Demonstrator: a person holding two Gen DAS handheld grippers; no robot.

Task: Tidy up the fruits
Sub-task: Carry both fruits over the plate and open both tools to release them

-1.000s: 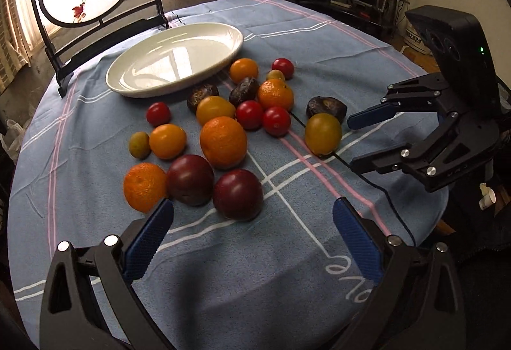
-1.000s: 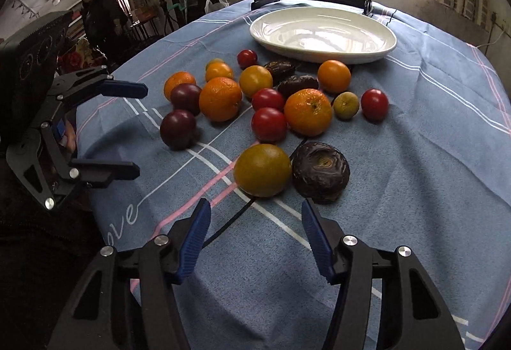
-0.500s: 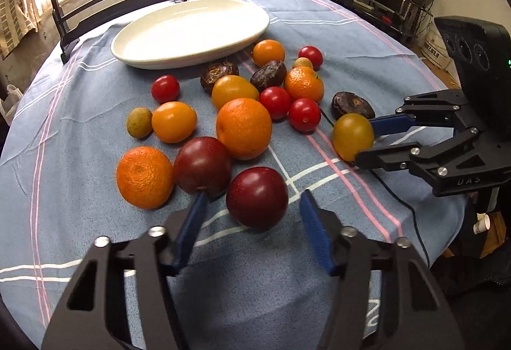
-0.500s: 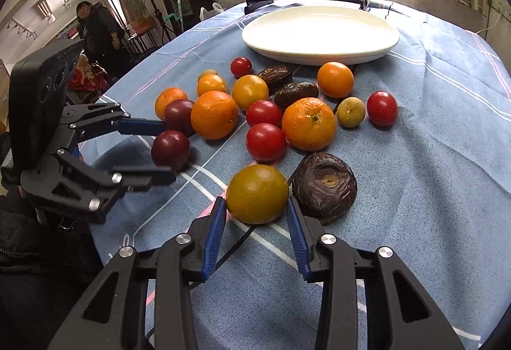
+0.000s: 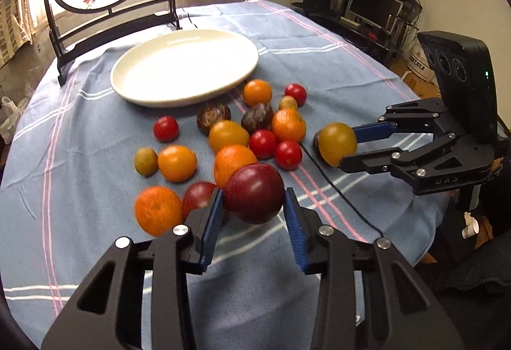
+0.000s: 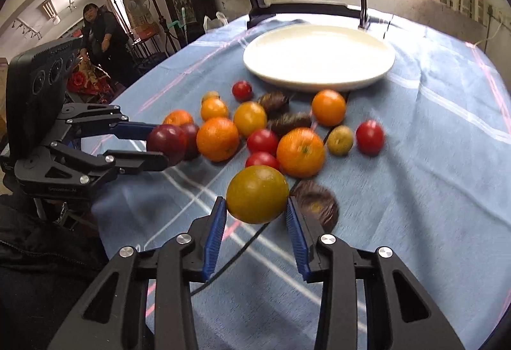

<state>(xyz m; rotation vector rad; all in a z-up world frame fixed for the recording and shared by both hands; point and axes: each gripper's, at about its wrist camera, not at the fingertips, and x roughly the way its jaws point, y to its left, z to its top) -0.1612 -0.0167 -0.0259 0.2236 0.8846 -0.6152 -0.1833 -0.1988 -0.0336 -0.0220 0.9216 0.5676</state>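
My left gripper (image 5: 254, 195) is closing on a dark red plum (image 5: 255, 184), its blue pads pressing both sides, and holds it above the cloth. The right wrist view shows the left gripper (image 6: 159, 144) side-on with that plum (image 6: 166, 140). My right gripper (image 6: 255, 201) is shut on a yellow-green round fruit (image 6: 257, 190), also lifted; the left wrist view shows the right gripper (image 5: 346, 146) gripping it (image 5: 335, 142). Several oranges, red tomatoes and dark wrinkled fruits lie loose near a white plate (image 5: 179, 99), which holds nothing.
A second plum (image 5: 199, 195) and an orange (image 5: 158, 211) lie just under the left gripper. A black cable (image 5: 338, 190) crosses the blue cloth. A black chair (image 5: 111, 11) stands behind the plate. A person (image 6: 102, 37) stands far left beyond the table.
Both grippers have closed, the left on the plum and the right on the yellow-green fruit, and both have lifted their fruit off the cloth. A dark wrinkled fruit stays behind by the right gripper.
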